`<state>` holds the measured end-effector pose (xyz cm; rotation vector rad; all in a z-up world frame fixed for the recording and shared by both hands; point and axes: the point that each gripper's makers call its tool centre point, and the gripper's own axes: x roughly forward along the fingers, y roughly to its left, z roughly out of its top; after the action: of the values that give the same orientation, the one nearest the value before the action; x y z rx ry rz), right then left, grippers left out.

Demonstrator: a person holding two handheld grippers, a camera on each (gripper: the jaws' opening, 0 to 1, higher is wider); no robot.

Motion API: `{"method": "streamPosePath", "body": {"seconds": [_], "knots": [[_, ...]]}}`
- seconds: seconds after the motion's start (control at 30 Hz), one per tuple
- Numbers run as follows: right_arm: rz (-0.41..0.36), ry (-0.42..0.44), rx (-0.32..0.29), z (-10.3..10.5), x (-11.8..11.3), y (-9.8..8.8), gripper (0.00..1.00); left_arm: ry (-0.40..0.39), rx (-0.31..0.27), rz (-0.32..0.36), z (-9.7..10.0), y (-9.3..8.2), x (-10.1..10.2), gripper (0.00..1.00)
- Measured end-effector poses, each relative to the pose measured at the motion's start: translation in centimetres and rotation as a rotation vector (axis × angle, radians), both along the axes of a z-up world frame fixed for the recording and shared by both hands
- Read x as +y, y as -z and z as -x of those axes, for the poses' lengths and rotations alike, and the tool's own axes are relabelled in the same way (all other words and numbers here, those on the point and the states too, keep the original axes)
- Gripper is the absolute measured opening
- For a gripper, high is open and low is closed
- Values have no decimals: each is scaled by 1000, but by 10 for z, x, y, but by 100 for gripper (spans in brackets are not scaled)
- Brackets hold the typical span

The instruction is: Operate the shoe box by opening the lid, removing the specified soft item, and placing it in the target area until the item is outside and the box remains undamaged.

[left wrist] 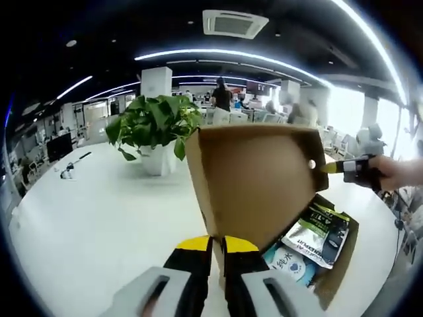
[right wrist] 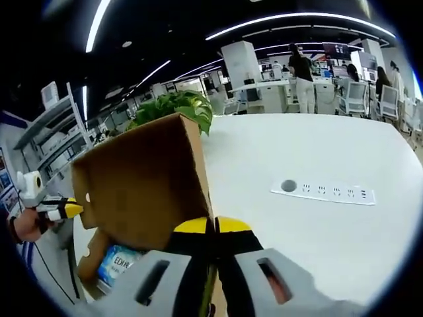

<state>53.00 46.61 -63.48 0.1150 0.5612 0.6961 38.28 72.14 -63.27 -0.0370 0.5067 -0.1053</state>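
Cardboard, brown and plain, made up the shoe box lid (left wrist: 254, 178), and it stood raised nearly upright with both sets of tongs pinched on its edges. The left tongs (left wrist: 218, 246) were closed on one side edge of the lid, yellow tips pressed either side of the board; the right tongs (right wrist: 213, 228) gripped the opposite edge the same way, and they also showed at the far side of the lid (left wrist: 334, 167), with the person's hand (left wrist: 400, 173) behind them.

Below the lifted lid, just beyond the left tongs and a little to their right, the open shoe box (left wrist: 340, 264) rested on the white surface (left wrist: 99, 218). Inside lay soft packets (left wrist: 317, 234), flat pouches with dark green and blue printing, loosely stacked. From the right tongs they sat low and to the left (right wrist: 119, 263).

I judged the packets light and limp, likely slick-skinned, so they would sag and might slide from a shallow pinch; a sealed edge or corner looked the best hold. The lid was stiff but thin, and would crease if bent further back.

A potted plant (left wrist: 155, 125) stood well beyond the lid, and a socket strip (right wrist: 324, 191) lay in the surface out to the right of the right tongs.
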Motion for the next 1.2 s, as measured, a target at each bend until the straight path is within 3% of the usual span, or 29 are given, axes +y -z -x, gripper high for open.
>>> {"method": "streamPosePath", "body": {"seconds": [0.17,0.53,0.77,1.2], "knots": [[35,-1,16,-2,2,12,1,-1,23,-16,-6,10,1,6],[55,17,53,-10,5,28,0,-23,59,15,-22,22,11,6],[43,40,67,-17,7,32,0,-32,94,53,-28,35,13,10],[47,50,84,-25,8,39,1,-14,137,59,-32,49,11,14]]}}
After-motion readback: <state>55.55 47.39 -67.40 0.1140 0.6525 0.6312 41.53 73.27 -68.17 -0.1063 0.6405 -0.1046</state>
